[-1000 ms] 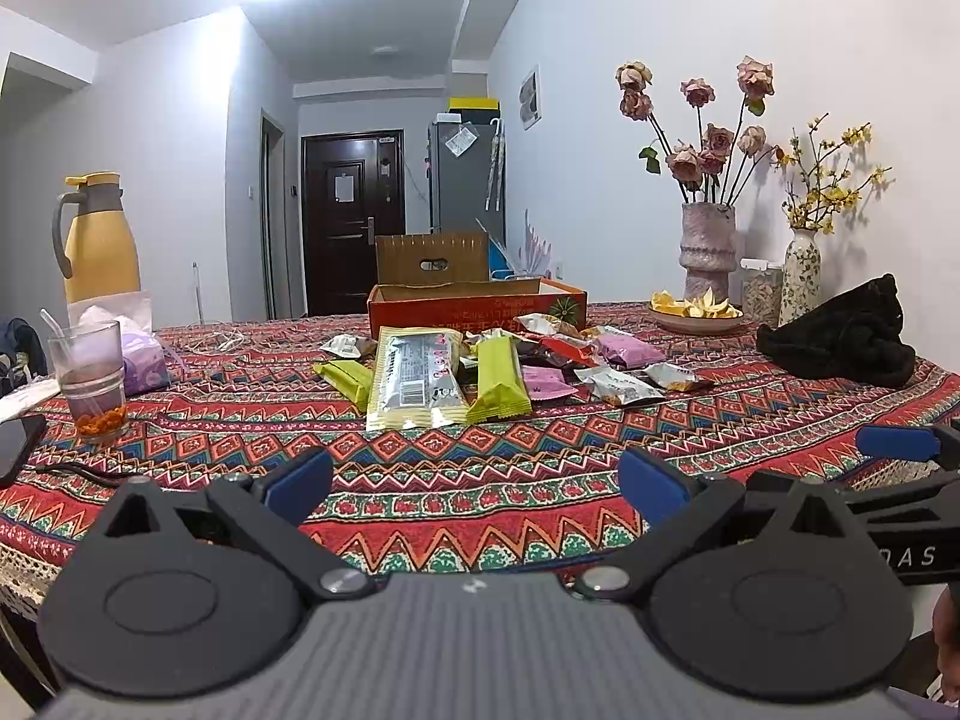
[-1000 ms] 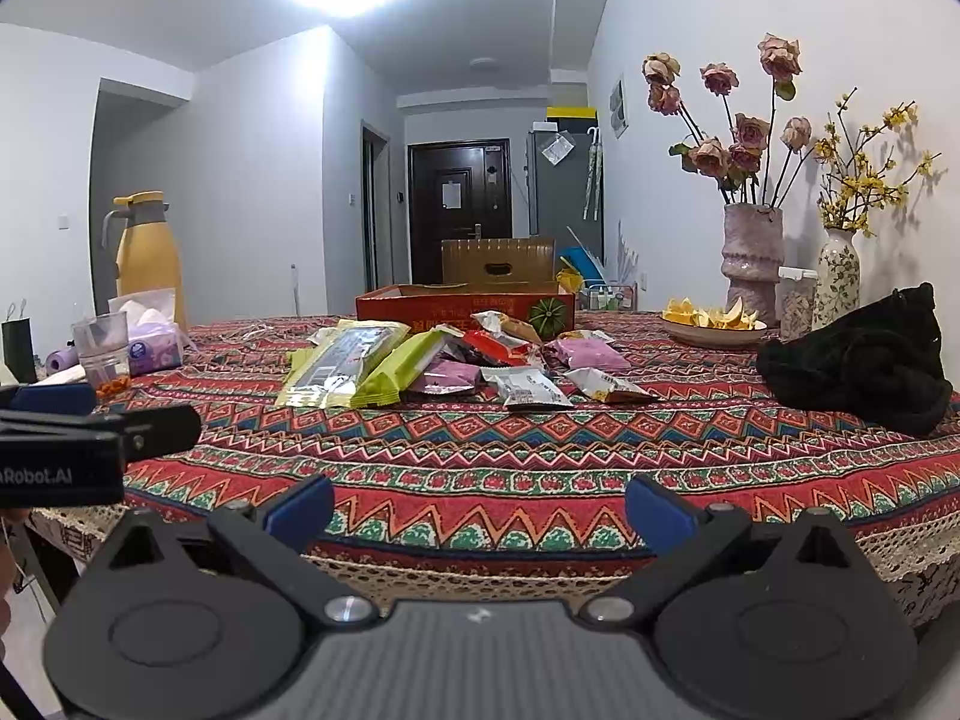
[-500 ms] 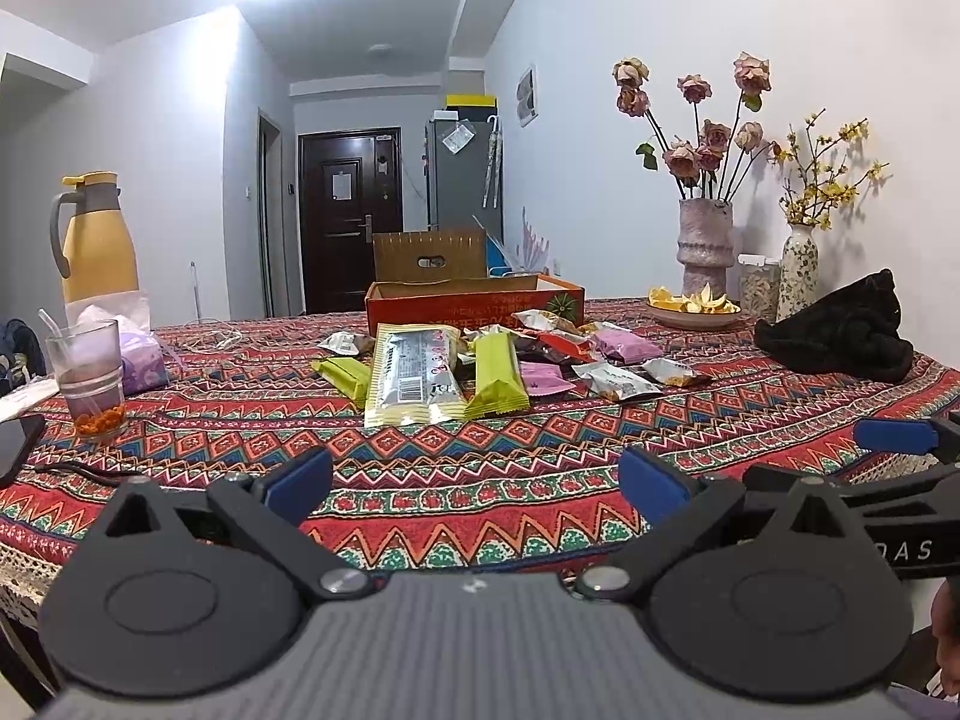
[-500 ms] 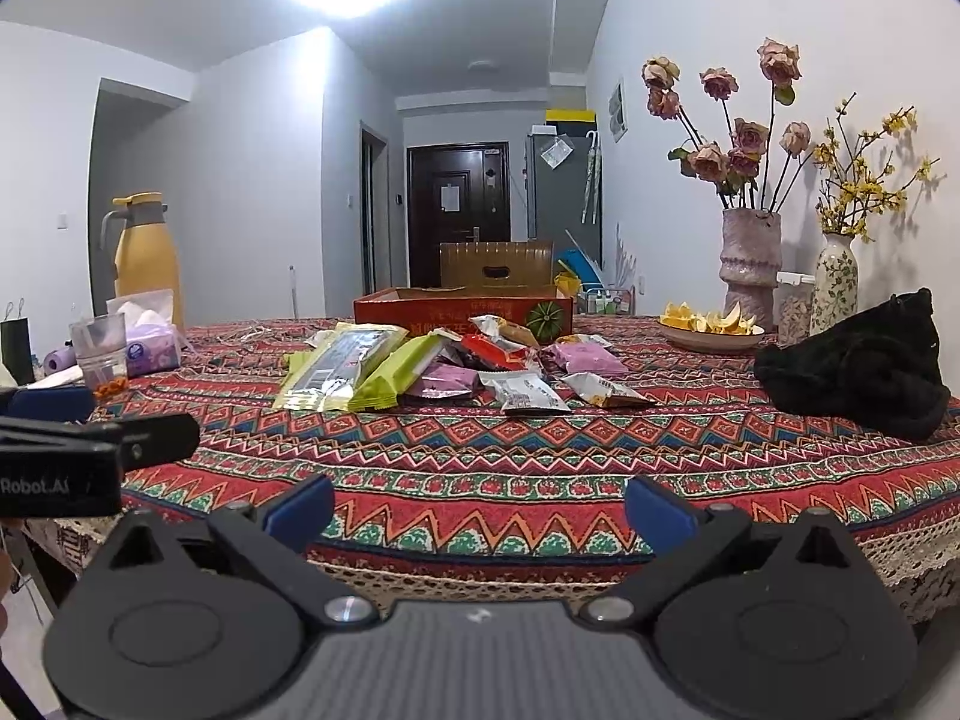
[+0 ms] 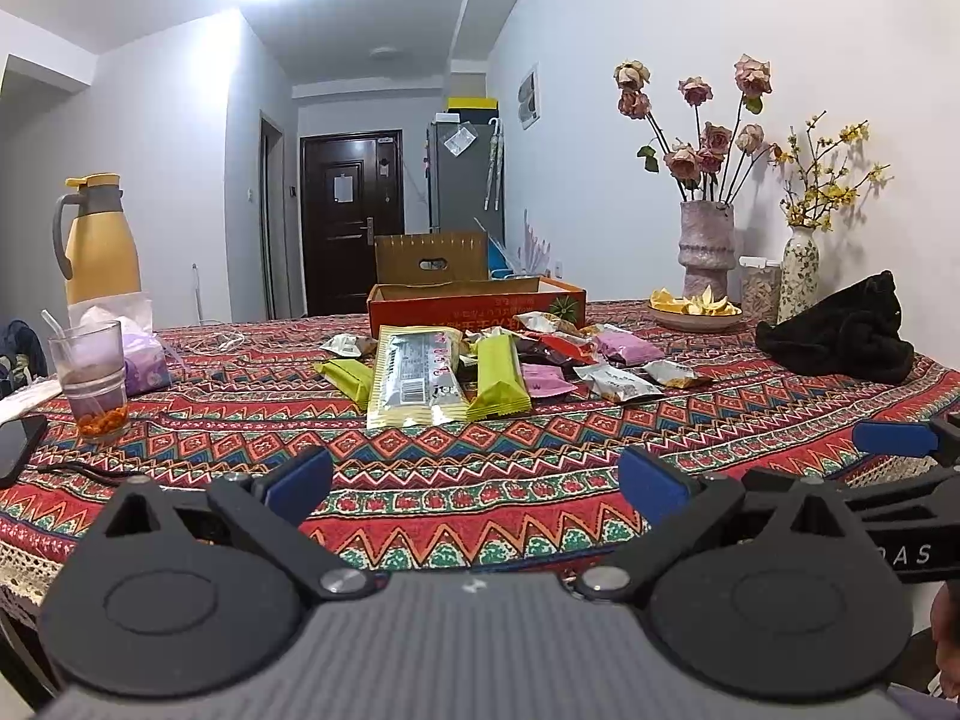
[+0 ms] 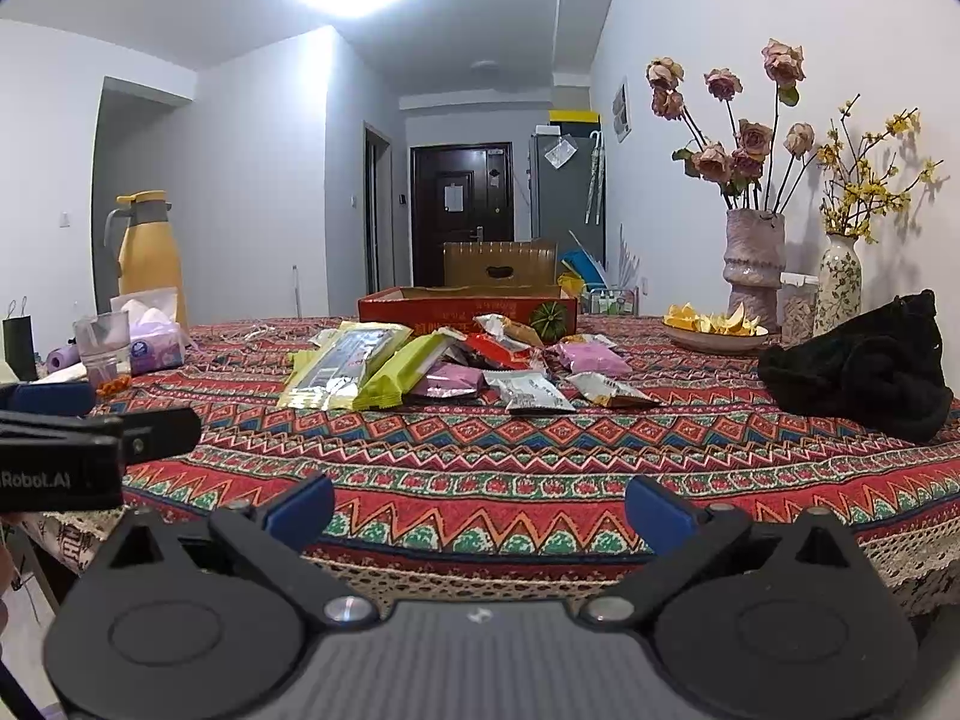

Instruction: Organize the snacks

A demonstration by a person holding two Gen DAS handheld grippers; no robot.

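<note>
A heap of snack packets is seen lying mid-desk, just in front of the open red cardboard box toward the far edge. A long pale-yellow packet is flanked by green bars; pink and silver packs are scattered to the right. The patterned desk also carries a black bag at the right edge and a glass at the left. The left hand-held gripper is held released over the near edge, nothing between its blue pads. The right hand-held gripper is likewise spread wide, empty, at the near edge.

Red zigzag tablecloth, green wrappers
</note>
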